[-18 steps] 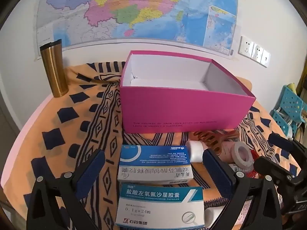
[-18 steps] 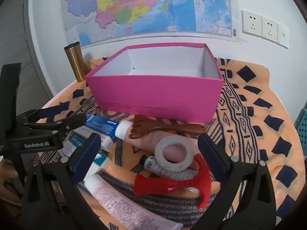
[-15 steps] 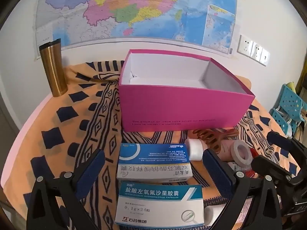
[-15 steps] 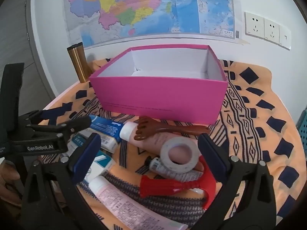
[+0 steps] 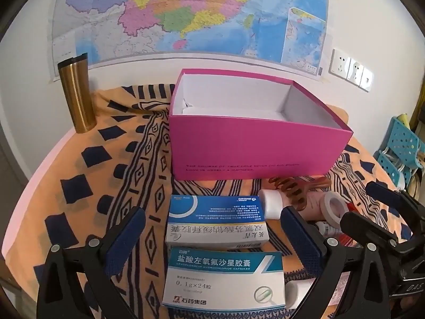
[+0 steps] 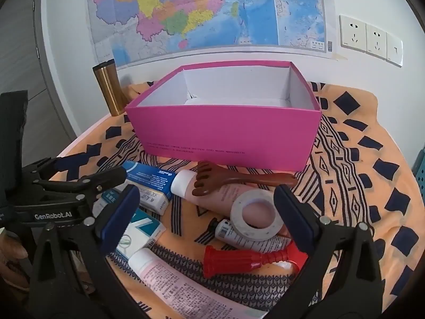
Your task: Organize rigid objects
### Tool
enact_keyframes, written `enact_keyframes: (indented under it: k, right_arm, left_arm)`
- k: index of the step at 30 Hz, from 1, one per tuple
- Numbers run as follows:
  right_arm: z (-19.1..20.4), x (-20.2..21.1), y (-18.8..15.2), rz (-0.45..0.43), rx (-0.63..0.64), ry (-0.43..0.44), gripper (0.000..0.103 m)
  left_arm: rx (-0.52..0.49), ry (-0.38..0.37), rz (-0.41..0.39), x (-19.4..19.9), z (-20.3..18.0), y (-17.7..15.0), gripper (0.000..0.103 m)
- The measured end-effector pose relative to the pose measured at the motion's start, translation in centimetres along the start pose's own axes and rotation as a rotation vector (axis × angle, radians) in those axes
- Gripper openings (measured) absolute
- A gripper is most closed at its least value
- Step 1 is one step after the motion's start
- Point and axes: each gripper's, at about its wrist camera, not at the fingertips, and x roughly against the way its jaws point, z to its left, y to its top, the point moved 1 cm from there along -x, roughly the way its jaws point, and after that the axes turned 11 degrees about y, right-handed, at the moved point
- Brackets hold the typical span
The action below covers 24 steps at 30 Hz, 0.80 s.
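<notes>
Gold metal tumbler (image 5: 77, 95) stands upright at ten o'clock on the orange patterned cloth (image 5: 87, 175), near the wall. Left gripper (image 5: 212, 234) jaws spread wide, nothing pinched; two blue-and-white cardboard medicine boxes (image 5: 216, 219) lie flat between its blue pads, one just beyond the other. Open pink cardboard box (image 5: 255, 146) sits at twelve o'clock past them, white interior, no object visible inside.

Right gripper (image 6: 205, 216) likewise spread wide and gripping nothing. Between its fingers: brown wooden claw-shaped scraper (image 6: 233, 179) resting across a pink squeeze tube (image 6: 215, 194), white tape roll (image 6: 256, 218) leaning on that tube, red plastic handled tool (image 6: 247, 261) at six o'clock of the roll. Second pale pink printed tube (image 6: 180, 287) lies at seven o'clock. Coloured wall map (image 6: 207, 13) hangs above.
</notes>
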Motion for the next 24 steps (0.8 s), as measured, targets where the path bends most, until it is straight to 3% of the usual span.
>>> enact_keyframes:
  k: [24]
  right_arm:
    - [-0.11,-0.24,-0.05,0.0,-0.005,0.024,0.101]
  left_arm:
    - [-0.007,0.0,0.003,-0.04,0.18,-0.13,0.103]
